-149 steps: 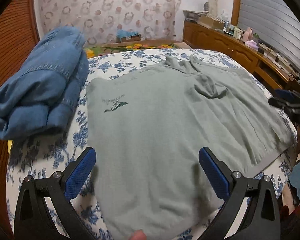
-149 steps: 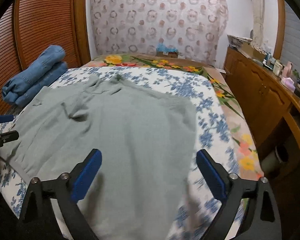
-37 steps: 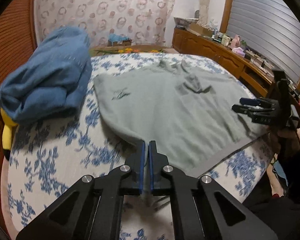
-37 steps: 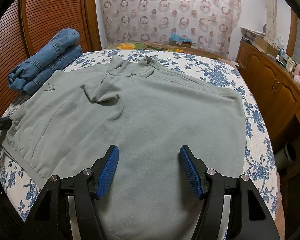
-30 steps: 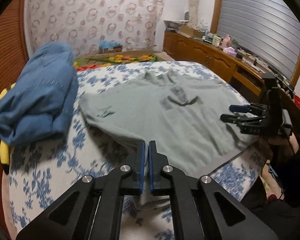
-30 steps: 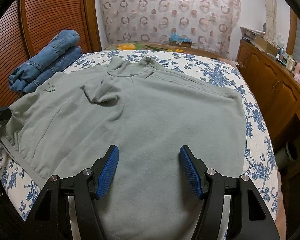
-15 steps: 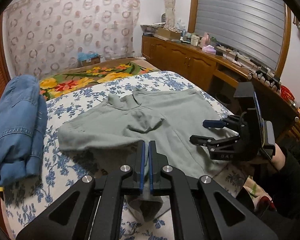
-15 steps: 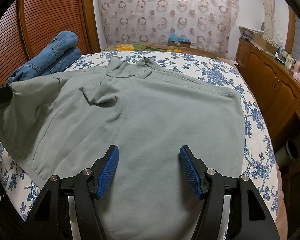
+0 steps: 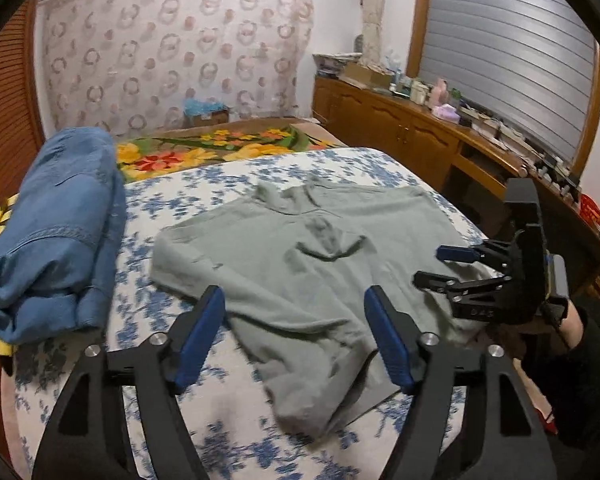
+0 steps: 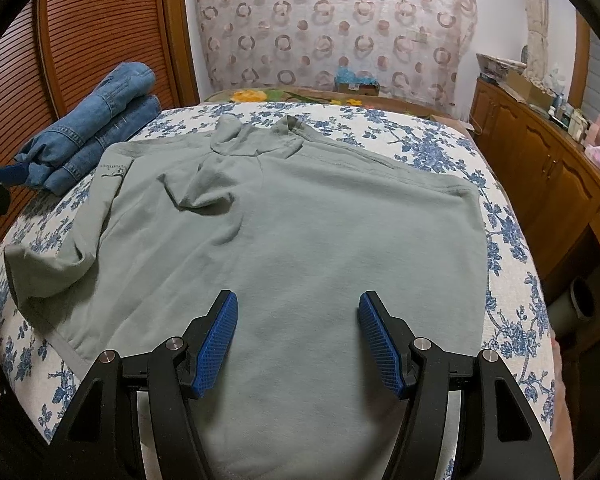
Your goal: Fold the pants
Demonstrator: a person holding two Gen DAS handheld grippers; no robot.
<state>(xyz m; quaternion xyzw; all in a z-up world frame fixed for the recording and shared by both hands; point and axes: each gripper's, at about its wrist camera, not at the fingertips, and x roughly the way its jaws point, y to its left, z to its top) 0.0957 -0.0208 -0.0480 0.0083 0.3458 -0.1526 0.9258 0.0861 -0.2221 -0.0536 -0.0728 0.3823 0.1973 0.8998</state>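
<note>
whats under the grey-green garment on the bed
The grey-green garment lies on a blue-flowered bedspread, which shows all around it. Whether anything else lies beneath cannot be seen; the cloth covers it.

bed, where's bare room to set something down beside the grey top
Bare floral sheet lies between the grey top and the folded jeans, and along the top's far side toward the wooden cabinets. The strip beyond its collar is also free. The jeans corner is crowded, and the top covers the middle.
</note>
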